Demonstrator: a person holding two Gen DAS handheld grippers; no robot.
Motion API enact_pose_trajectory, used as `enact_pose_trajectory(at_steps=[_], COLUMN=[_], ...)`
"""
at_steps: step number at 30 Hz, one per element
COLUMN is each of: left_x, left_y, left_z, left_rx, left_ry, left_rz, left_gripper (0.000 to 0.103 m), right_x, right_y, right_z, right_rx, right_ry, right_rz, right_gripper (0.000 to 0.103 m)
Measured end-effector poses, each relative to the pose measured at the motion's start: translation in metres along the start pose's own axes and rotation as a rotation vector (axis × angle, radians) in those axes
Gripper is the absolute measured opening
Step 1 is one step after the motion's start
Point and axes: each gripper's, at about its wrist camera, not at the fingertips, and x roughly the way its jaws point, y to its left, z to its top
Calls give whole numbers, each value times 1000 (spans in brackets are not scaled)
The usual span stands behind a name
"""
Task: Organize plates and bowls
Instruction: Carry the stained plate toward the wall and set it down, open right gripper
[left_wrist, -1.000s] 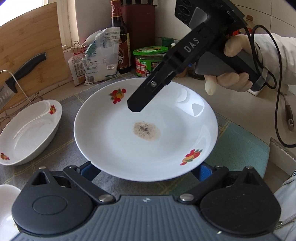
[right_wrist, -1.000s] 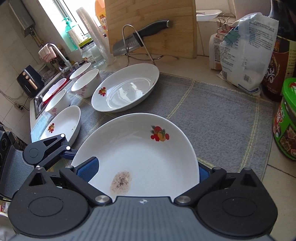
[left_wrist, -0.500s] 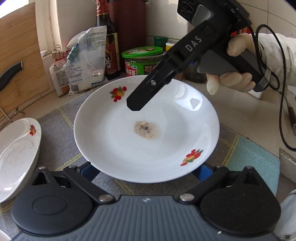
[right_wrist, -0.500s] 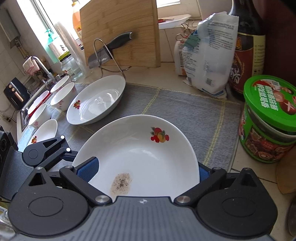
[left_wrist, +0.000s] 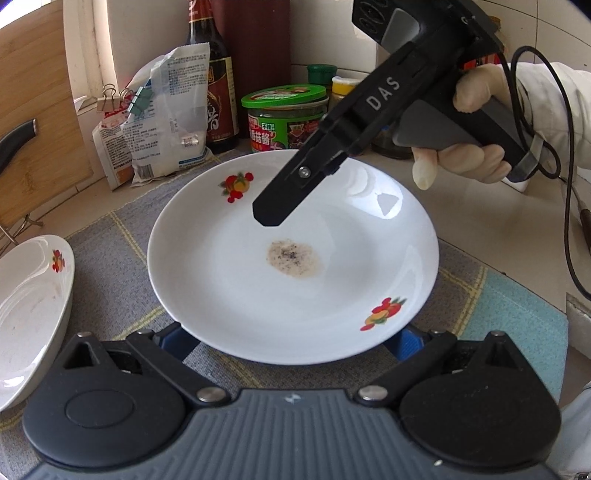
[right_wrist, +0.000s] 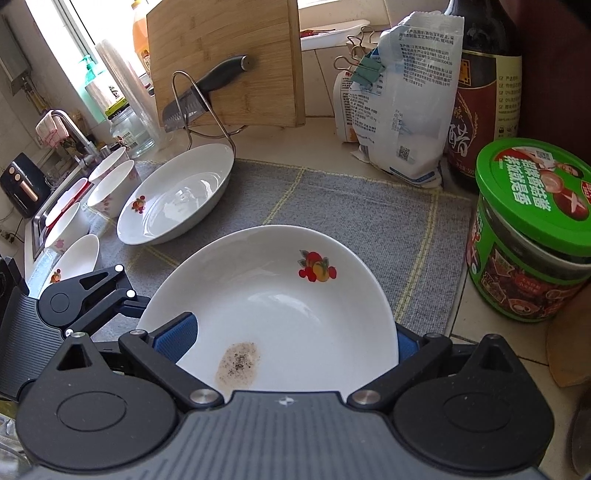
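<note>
Over the mat (right_wrist: 332, 206), both grippers (left_wrist: 291, 347) (right_wrist: 291, 343) clamp the stained plate (left_wrist: 258, 295); next, I judge, carry it level to a stack.

The plate (right_wrist: 280, 306) sits over the mat (right_wrist: 369, 206), oval dish (right_wrist: 177, 195) to its left, jar (right_wrist: 532, 236) right.

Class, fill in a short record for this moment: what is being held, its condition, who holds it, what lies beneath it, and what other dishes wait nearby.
Held item: white plate with fruit prints
Condition: brownish speckled stain at its centre
Holders: left hand-held gripper and right hand-held gripper, each at a rim
Beneath: grey mat
Nearby dishes: oval dish; small bowls near the sink
Behind: green-lidded jar, cutting board
</note>
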Motion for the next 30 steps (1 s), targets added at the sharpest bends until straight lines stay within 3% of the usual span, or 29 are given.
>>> enact_pose_trajectory(at_steps=[19, 26, 30], left_x=[8, 1, -14], left_y=[5, 3, 5], left_z=[3, -1, -9], left_rx=[-20, -14, -59], left_ry=[2, -7, -2], left_rz=[-15, 7, 11], left_gripper=[102, 102, 102], right_x=[7, 7, -6], right_y=[-11, -3, 8], right_z=[-3, -1, 2], right_rx=[34, -5, -60], right_ry=[6, 15, -10], right_rz=[-34, -94, -150], right_gripper=[103, 103, 103])
